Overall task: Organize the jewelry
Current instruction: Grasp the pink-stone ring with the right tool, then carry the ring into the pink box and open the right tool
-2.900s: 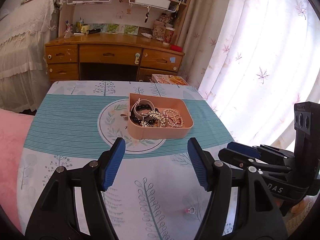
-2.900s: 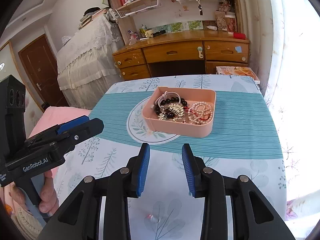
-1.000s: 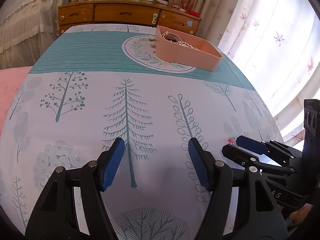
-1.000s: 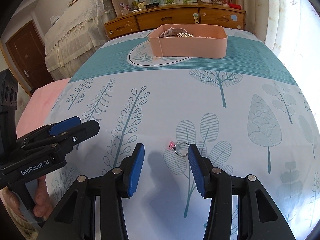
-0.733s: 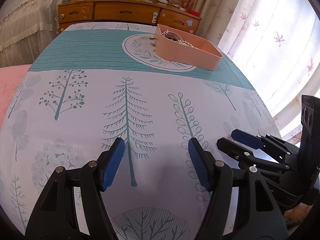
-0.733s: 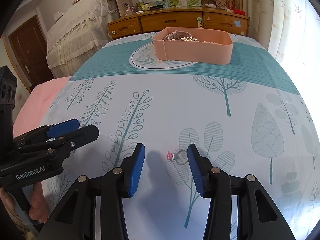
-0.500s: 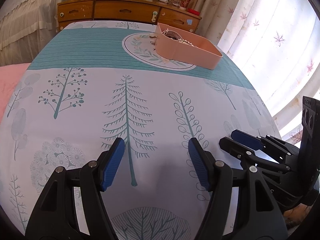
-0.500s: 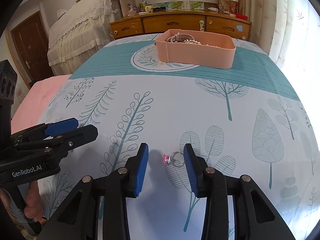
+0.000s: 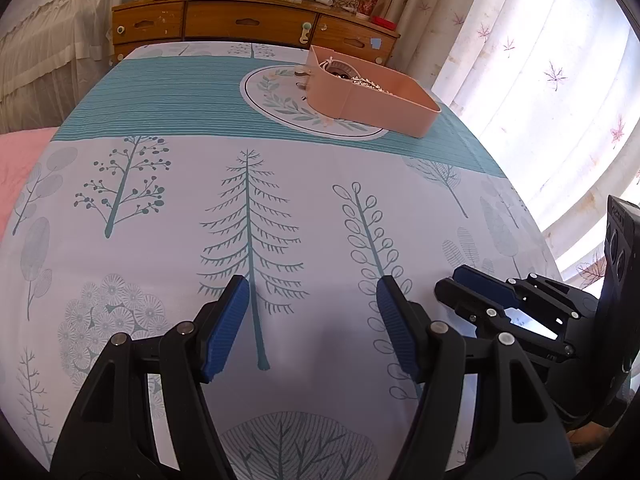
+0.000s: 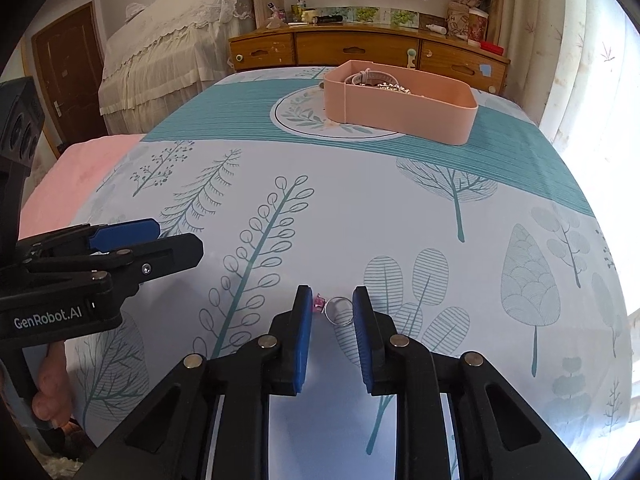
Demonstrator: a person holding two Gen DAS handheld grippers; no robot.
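Note:
A thin silver ring [image 10: 339, 311] with a pink stone lies on the tree-print tablecloth near the front edge. My right gripper [image 10: 332, 300] stands over it, its jaws closing with the ring between the blue pads [image 10: 303, 320]. The pads flank the ring closely, and a sliver of gap shows at the stone side. The ring is hidden in the left wrist view, where the right gripper [image 9: 466, 282] shows from the side. My left gripper [image 9: 313, 308] hovers open and empty over the cloth. The pink jewelry box [image 10: 400, 120] [image 9: 380, 100], holding beads and chains, sits far back.
The box rests on a round leaf motif [image 10: 304, 120] in the teal stripe of the cloth. A wooden desk [image 10: 360, 48] stands behind the table. Pink bedding [image 10: 80, 172] lies to the left and curtains [image 9: 540, 80] hang to the right. A hand [image 10: 48, 396] grips the left tool.
The right gripper's jaws have narrowed from wide apart to closely flanking the ring, and the tool has rolled slightly. The left gripper has stayed where it was, open.

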